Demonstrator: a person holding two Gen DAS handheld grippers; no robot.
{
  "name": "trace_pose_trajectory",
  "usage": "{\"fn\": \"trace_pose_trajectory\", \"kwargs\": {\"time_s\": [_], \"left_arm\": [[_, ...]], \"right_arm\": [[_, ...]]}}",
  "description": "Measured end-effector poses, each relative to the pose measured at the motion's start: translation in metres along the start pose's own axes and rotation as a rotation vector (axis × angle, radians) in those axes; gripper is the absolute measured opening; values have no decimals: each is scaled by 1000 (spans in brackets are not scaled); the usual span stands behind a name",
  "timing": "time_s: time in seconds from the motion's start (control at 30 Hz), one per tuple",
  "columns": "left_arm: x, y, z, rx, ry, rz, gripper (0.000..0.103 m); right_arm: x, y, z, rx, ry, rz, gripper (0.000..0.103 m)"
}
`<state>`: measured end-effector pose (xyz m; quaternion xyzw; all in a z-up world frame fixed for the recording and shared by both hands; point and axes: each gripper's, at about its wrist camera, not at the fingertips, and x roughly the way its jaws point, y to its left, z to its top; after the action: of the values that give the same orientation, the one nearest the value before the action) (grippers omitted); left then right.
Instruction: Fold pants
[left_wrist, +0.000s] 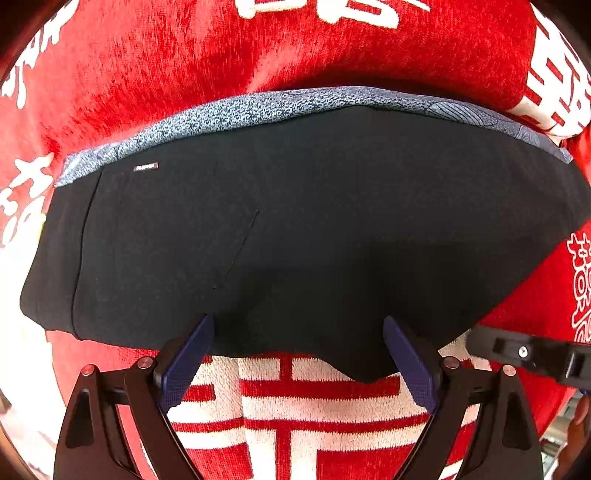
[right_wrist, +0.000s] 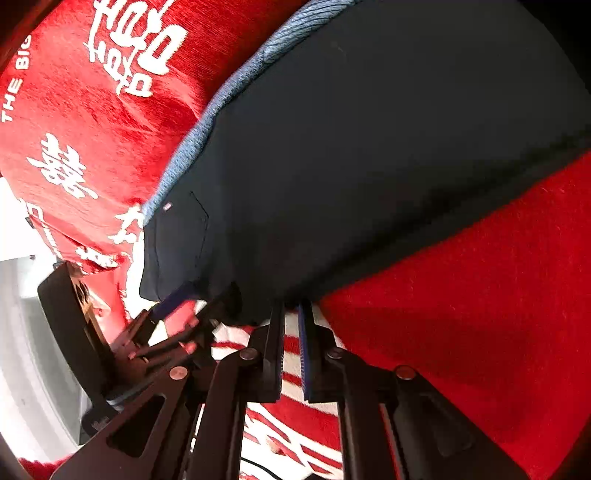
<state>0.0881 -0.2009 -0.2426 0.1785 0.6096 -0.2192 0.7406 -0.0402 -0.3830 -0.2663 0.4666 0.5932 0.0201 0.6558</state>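
Under everything I see a red blanket (left_wrist: 147, 74) with big white characters, spread flat and filling both views. On it lie the pants (left_wrist: 295, 229), dark navy, folded into a broad flat shape; a speckled grey-blue band (left_wrist: 258, 107) runs along their far edge, and a small pale label (left_wrist: 146, 167) sits near the left end of that band.

My left gripper (left_wrist: 298, 328) points almost straight down at the near edge of the pants. Its jaws stand wide apart, the blue pads (left_wrist: 192, 354) at either side of a stretch of the hem, and I see them closing on nothing.

My right gripper (right_wrist: 291, 314) comes in at a slant at the near hem, its jaws drawn nearly together. The hem edge meets the fingertips, but I cannot tell whether cloth is pinched between them.
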Motion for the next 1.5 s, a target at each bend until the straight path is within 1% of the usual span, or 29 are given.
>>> {"fn": "trace_pose_trajectory", "kwargs": {"time_s": [0.03, 0.1, 0.17, 0.2, 0.23, 0.37, 0.4, 0.47, 0.5, 0.53, 0.57, 0.6, 0.67, 0.73, 0.8, 0.83, 0.87, 0.9, 0.93, 0.97, 1.03, 1.13, 1.17, 1.2, 1.23, 1.3, 1.37, 1.47, 1.5], "left_arm": [[-1, -3, -1, 13, -8, 15, 94], [-2, -7, 1, 30, -5, 34, 94], [-4, -11, -1, 20, 7, 35, 94], [-4, -11, 0, 10, 13, 31, 94], [-3, -11, 0, -6, 19, 25, 94], [-3, -14, -1, -18, 25, 27, 94], [-3, -15, -1, -16, 25, 30, 94], [-5, -14, -2, -18, 26, 29, 94], [-5, -14, -2, -20, 28, 27, 94], [-4, -14, 0, -24, 32, 25, 94], [-6, -14, 1, -27, 36, 24, 94], [-7, -15, 1, -31, 39, 21, 94], [-9, -12, -1, -29, 36, 22, 94], [-8, -16, -6, -16, 30, 32, 94], [-8, -17, -8, -12, 8, 34, 94], [-8, -20, -10, -5, 2, 38, 94], [-9, -21, -11, -2, 2, 40, 94], [-10, -22, -12, -3, 5, 39, 94], [-11, -21, -11, -6, 12, 35, 94], [-12, -20, -9, -14, 24, 31, 94], [-15, -16, 1, -36, 44, 22, 94], [-25, -14, 25, -73, -2, 2, 94], [-27, -16, 34, -76, -19, 2, 94], [-27, -19, 44, -79, -35, 4, 94], [-25, -22, 58, -85, -50, 12, 94], [-17, -30, 83, -98, -70, 10, 94], [-5, -37, 100, -109, -84, 29, 94], [19, -43, 123, -133, -70, 79, 94], [30, -42, 128, -146, -54, 101, 94]], "right_arm": [[-4, -2, -2, 7, 5, 10, 9], [-18, -4, -1, 7, -17, 18, 11], [-31, -4, 6, 0, -51, 25, 26], [-34, -6, 11, 3, -65, 14, 40], [-36, -8, 16, 12, -77, 12, 45], [-36, -21, 29, 78, -91, 79, 45], [-36, -25, 31, 100, -99, 87, 43], [-32, -31, 35, 157, -103, 97, 32], [-31, -35, 37, 184, -100, 92, 11], [-31, -40, 38, 229, -96, 101, 8], [-35, -39, 36, 241, -111, 123, 8], [-39, -35, 33, 227, -123, 125, 7], [-46, -24, 24, 149, -135, 64, 7], [-39, -29, 22, 149, -112, 12, 7], [-34, -43, 24, 189, -96, 32, 7], [-36, -45, 25, 189, -89, 49, 7], [-39, -44, 25, 170, -84, 42, 7], [-43, -42, 23, 147, -70, 10, 15], [-49, -40, 21, 126, -54, -37, 29], [-56, -39, 20, 110, -51, -63, 32], [-82, -34, 22, 31, -86, -114, 32], [-113, -27, 44, -70, -168, -203, 32], [-117, -24, 56, -90, -185, -232, 32], [-120, -23, 75, -105, -200, -280, 32], [-119, -23, 91, -108, -209, -301, 32], [-113, -22, 120, -117, -214, -314, 32], [-104, -18, 143, -145, -207, -333, 32], [-90, -10, 164, -200, -201, -378, 32], [-84, -10, 169, -218, -192, -400, 31]]}}
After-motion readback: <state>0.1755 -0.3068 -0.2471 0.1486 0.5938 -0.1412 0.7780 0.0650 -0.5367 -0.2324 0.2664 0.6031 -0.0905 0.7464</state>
